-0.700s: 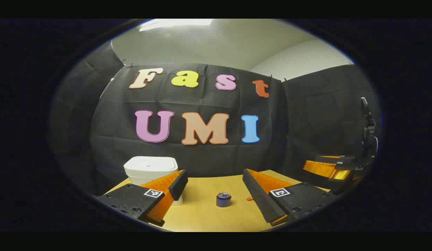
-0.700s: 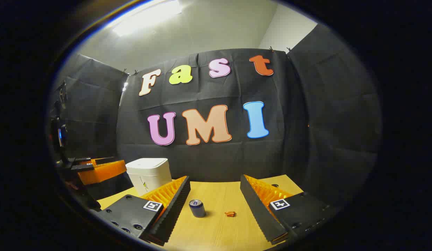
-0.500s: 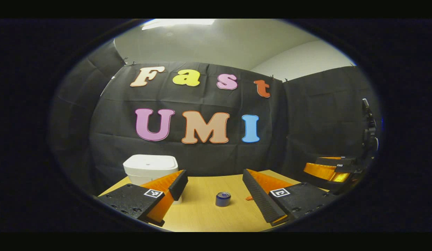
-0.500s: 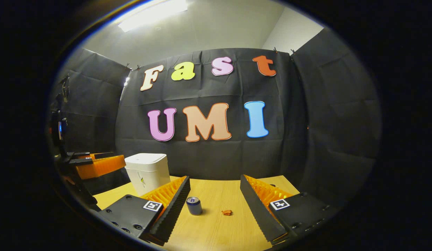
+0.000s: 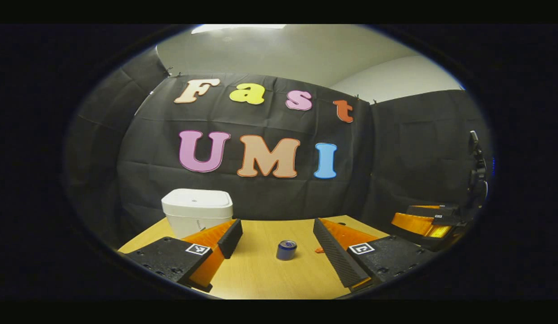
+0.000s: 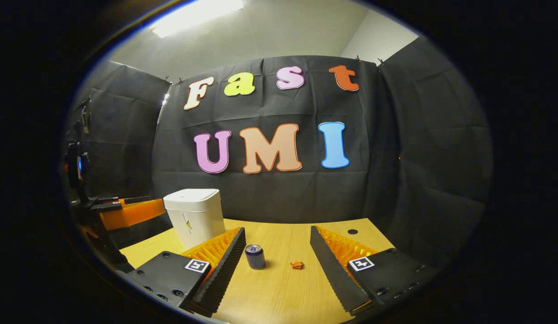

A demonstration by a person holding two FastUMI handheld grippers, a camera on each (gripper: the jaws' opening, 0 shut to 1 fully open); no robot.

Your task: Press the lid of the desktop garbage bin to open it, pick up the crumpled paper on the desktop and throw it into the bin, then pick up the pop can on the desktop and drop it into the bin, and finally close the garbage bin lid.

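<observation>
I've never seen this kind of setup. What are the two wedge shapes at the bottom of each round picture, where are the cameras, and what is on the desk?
Each picture comes from a fisheye camera riding on a hand-held two-finger gripper. The wedges are that gripper's own fingers: the left gripper in the left gripper view, the right gripper in the right gripper view. Both stand open and hold nothing. On the wooden desk sit a white garbage bin with its lid down, an upright pop can and a small crumpled paper. Nothing has been picked up yet.
</observation>
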